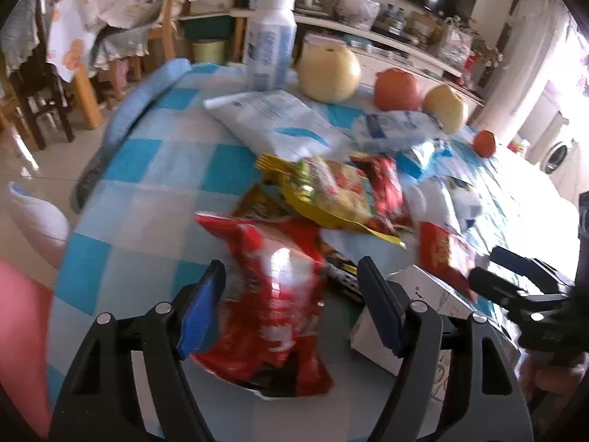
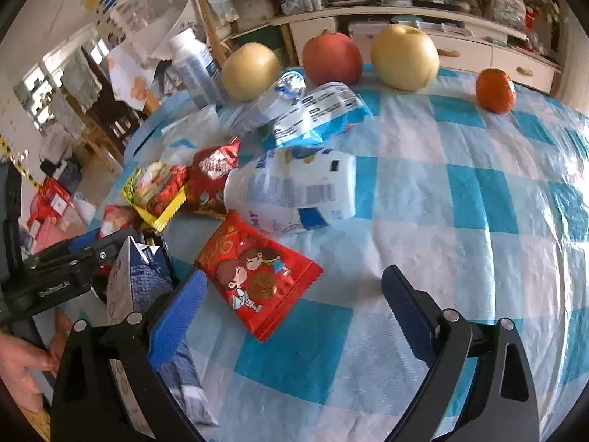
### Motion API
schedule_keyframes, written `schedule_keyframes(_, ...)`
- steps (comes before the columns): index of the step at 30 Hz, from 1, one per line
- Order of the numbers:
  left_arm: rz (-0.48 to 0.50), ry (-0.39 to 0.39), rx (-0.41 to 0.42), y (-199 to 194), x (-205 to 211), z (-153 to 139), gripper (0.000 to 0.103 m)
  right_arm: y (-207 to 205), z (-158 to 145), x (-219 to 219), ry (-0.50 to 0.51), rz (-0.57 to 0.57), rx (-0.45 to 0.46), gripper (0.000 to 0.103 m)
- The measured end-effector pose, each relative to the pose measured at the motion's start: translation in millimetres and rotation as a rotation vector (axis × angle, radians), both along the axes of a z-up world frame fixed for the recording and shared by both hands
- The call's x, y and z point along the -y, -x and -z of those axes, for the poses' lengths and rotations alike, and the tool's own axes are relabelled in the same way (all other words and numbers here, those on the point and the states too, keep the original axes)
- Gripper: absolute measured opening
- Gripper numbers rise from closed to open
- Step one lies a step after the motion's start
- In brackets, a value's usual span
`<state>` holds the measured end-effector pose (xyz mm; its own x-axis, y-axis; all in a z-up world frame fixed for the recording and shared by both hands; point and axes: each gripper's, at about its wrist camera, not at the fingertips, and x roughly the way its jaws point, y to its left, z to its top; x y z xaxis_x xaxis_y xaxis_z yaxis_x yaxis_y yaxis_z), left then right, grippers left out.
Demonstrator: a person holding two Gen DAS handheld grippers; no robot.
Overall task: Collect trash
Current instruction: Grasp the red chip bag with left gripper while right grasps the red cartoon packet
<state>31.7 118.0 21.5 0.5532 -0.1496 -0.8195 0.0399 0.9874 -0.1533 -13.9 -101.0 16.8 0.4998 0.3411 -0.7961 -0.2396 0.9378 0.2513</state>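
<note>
Between the fingers of the left gripper [image 1: 291, 269], near the front edge of the table [image 1: 154, 169]: the red bag [image 1: 272, 302], crumpled and shiny, lying flat on the checked cloth. Jaws spread wide on both sides of it, left pad at the bag's side or touching it, right pad clearly apart, so nothing clamped yet. Tilted down onto the bag, probably to pinch the loose foil from above instead of sliding under it. Just right of the bag, a white carton [image 1: 416, 287], close to the right finger; easy to catch by mistake when closing. Behind, more trash in a loose heap: yellow wrapper [image 1: 331, 199], white pouch [image 1: 272, 121]. Further right, the right gripper [image 2: 294, 276], also released and empty, hanging above the red packet [image 2: 257, 276] with its left finger near the carton. Beyond that, a flattened milk bottle [image 2: 294, 191]. At the far edge, pears, an apple and an orange in a row, with an upright bottle [image 1: 270, 40]; likely not trash, better left alone. Little free room inside the heap; much bare cloth to the right, open floor past the left edge.
</note>
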Motion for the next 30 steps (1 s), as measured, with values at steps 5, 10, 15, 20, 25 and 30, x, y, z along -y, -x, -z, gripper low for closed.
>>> schedule_keyframes(5, 0.04, -0.008, 0.0, 2.2, 5.6, -0.4, 0.074, 9.1, -3.6, -11.8, -0.032, -0.075, -0.017, 0.086)
schedule_keyframes(10, 0.025, -0.13, -0.004, 2.3, 5.7, 4.2, 0.074, 13.5, -7.6, -20.4, 0.063, -0.082, 0.04, 0.086)
schedule_keyframes(15, 0.02, -0.126, -0.004, 1.9, 2.2, 5.0, 0.074, 5.0, -5.2, -18.6, 0.135, -0.054, 0.087, 0.086)
schedule_keyframes(20, 0.016, -0.11, -0.012, 0.3, 0.6, 6.5, 0.062, -3.6, 0.4, -27.3, 0.121, -0.093, 0.083, 0.086)
schedule_keyframes(25, 0.011, -0.115, -0.001, -0.6, 0.2, 7.5, 0.058, -8.2, 4.7, -36.0, 0.146, -0.12, 0.094, 0.086)
schedule_keyframes(30, 0.008, -0.108, 0.004, -1.1, -0.1, 7.9, 0.057, -9.1, 3.9, -38.4, 0.178, -0.114, 0.107, 0.072)
